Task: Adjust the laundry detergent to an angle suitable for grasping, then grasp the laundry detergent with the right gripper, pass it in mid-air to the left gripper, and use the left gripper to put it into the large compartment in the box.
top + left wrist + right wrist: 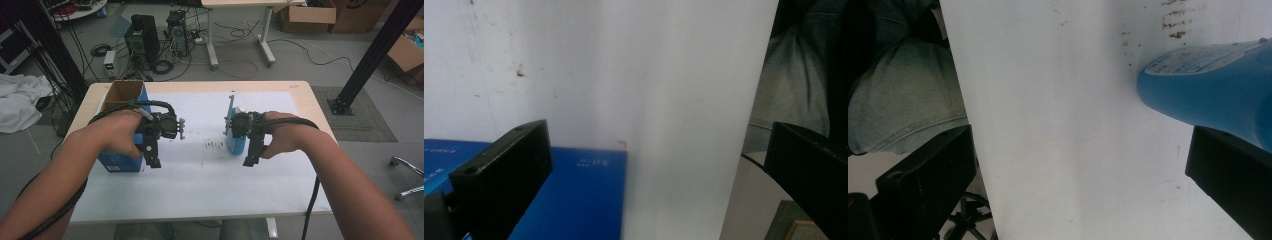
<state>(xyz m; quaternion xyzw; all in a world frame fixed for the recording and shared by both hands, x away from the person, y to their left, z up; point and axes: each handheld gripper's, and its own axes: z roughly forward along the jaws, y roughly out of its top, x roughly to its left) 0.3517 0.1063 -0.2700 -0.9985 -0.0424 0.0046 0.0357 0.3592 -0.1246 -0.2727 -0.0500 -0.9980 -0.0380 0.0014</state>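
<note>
1. Tabletop: light wood, mostly covered by a white sheet. A scatter of small dark specks lies on the sheet between the two grippers.
2. Left gripper: held in the person's left hand, pointing down toward the near edge of the tabletop. In the left gripper view its jaws stand wide apart, released, with bare white sheet between them and nothing gripped.
3. Blue box: open cardboard-lined top, standing at the left side of the tabletop, just beside and partly behind the left hand. In the left gripper view its blue face with small white print sits behind the jaw at that view's left; touching or not, cannot tell.
4. Right gripper: held in the person's right hand, also angled down toward the near edge. The right gripper view shows its jaws spread wide, released, white sheet between them.
5. Blue bottle: stands near the middle-right of the sheet, just behind the right gripper, with a pale upright part above it. In the right gripper view the bottle, with a printed label on its end, lies above the jaw at that view's right, not between the jaws.
6. Cables trail from both grippers back along the forearms.
7. Floor beyond: computer towers, loose wiring, cardboard boxes, white cloth at far left.
</note>
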